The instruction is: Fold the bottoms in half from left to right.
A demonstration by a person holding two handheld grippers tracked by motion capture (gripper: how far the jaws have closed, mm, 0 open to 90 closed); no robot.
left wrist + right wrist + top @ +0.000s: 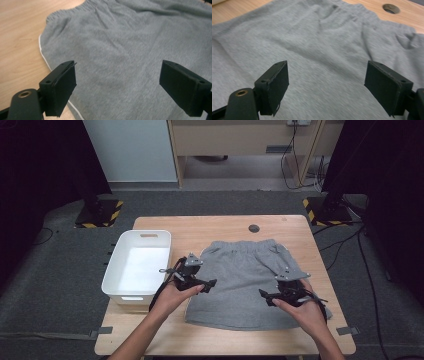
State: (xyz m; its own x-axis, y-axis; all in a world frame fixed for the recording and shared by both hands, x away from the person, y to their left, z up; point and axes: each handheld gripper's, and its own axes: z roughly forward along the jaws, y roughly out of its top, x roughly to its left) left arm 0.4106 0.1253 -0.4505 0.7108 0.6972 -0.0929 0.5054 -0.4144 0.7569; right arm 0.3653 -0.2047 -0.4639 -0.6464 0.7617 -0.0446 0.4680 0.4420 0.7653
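A pair of grey shorts (245,280) lies spread flat on the wooden table (225,227), waistband at the far side. My left gripper (210,284) hovers over the shorts' left edge, pointing right, jaws wide apart with nothing between them. In the left gripper view the grey cloth (120,50) lies below the gripper (117,85), its white-piped side hem near the left jaw. My right gripper (264,295) hangs over the right leg of the shorts, pointing left, also open and empty. The right gripper view looks across the fabric (312,45) between the tips of the gripper (325,85).
A white plastic bin (138,265) stands empty at the table's left edge, close beside the left hand. A round cable hole (254,228) sits in the tabletop beyond the waistband, also seen as a hole (391,8) in the right gripper view. Bare wood lies beyond the shorts.
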